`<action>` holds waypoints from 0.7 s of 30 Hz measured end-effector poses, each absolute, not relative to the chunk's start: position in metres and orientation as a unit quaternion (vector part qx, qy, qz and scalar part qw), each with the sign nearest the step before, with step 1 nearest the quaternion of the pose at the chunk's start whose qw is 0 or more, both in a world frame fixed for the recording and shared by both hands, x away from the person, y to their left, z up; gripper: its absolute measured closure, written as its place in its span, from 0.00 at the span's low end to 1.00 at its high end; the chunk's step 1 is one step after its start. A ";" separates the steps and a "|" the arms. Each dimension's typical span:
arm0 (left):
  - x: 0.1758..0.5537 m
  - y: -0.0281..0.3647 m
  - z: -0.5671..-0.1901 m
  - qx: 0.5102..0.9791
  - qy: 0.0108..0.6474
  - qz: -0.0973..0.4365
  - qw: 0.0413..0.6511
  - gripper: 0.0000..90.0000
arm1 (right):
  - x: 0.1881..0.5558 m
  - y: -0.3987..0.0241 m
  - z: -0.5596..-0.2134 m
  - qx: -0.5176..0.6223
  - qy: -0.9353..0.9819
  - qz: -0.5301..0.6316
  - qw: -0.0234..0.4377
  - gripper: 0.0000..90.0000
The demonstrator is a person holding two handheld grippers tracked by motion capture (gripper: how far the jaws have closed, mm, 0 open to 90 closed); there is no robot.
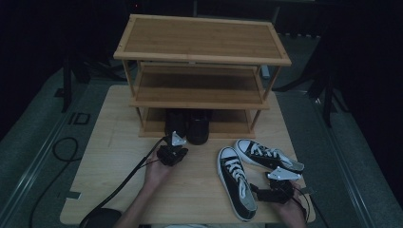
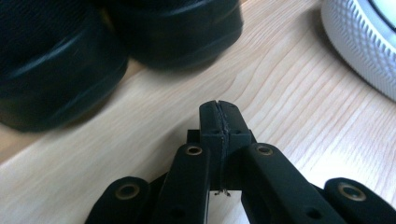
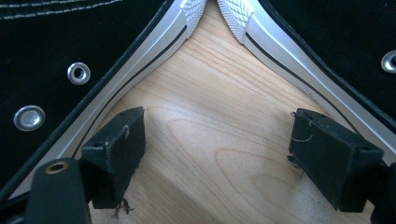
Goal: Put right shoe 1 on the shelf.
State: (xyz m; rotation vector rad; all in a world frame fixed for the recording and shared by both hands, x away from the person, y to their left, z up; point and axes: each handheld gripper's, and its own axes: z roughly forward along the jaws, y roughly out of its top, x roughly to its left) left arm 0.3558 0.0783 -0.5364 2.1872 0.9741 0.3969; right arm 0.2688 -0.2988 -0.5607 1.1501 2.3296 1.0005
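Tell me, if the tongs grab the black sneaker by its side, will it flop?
The black sneaker probably bends where grabbed: its upper looks like soft canvas. The white rubber sole looks stiffer, so it should keep its shape. It seems light, and its laces may dangle.

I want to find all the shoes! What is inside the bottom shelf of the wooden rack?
Two black shoes sit on the bottom shelf of the rack, heels sticking out toward the left gripper. Their fronts are hidden in the dark under the middle shelf.

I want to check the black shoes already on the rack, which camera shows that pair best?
The left gripper view: the black shoes loom close, though blurred. The high view shows them small and dark on the rack's bottom shelf. The right gripper view faces the sneakers instead.
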 end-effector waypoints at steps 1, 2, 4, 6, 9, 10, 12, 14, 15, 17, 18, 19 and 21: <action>0.357 0.074 -0.536 0.847 0.371 0.155 0.348 1.00 | 0.269 -0.299 -0.561 0.406 0.823 0.354 0.178 0.20; 0.360 0.069 -0.536 0.848 0.369 0.153 0.347 1.00 | 0.269 -0.299 -0.561 0.407 0.823 0.354 0.178 0.20; 0.365 0.060 -0.536 0.850 0.368 0.151 0.346 1.00 | 0.269 -0.299 -0.561 0.406 0.823 0.354 0.178 0.20; 0.372 0.054 -0.539 0.853 0.370 0.144 0.338 1.00 | 0.269 -0.299 -0.561 0.406 0.824 0.354 0.178 0.20; 0.378 0.046 -0.543 0.855 0.371 0.139 0.334 1.00 | 0.269 -0.299 -0.561 0.406 0.824 0.354 0.177 0.20; 0.379 0.044 -0.544 0.855 0.373 0.141 0.332 1.00 | 0.269 -0.299 -0.561 0.406 0.824 0.354 0.178 0.20; 0.383 0.043 -0.545 0.850 0.382 0.143 0.332 1.00 | 0.269 -0.299 -0.561 0.406 0.824 0.354 0.177 0.20; 0.386 0.043 -0.545 0.849 0.385 0.138 0.335 1.00 | 0.269 -0.299 -0.561 0.406 0.824 0.354 0.177 0.20; 0.386 0.042 -0.545 0.849 0.385 0.142 0.332 1.00 | 0.269 -0.299 -0.561 0.406 0.824 0.354 0.177 0.20; 0.388 0.042 -0.546 0.847 0.390 0.139 0.334 1.00 | 0.269 -0.299 -0.561 0.405 0.824 0.354 0.177 0.20; 0.389 0.042 -0.546 0.845 0.391 0.138 0.336 1.00 | 0.269 -0.299 -0.561 0.405 0.824 0.354 0.177 0.20; 0.390 0.043 -0.547 0.846 0.390 0.138 0.336 1.00 | 0.269 -0.299 -0.561 0.405 0.824 0.354 0.177 0.20; 0.390 0.043 -0.548 0.848 0.393 0.143 0.326 1.00 | 0.268 -0.299 -0.561 0.406 0.824 0.354 0.177 0.20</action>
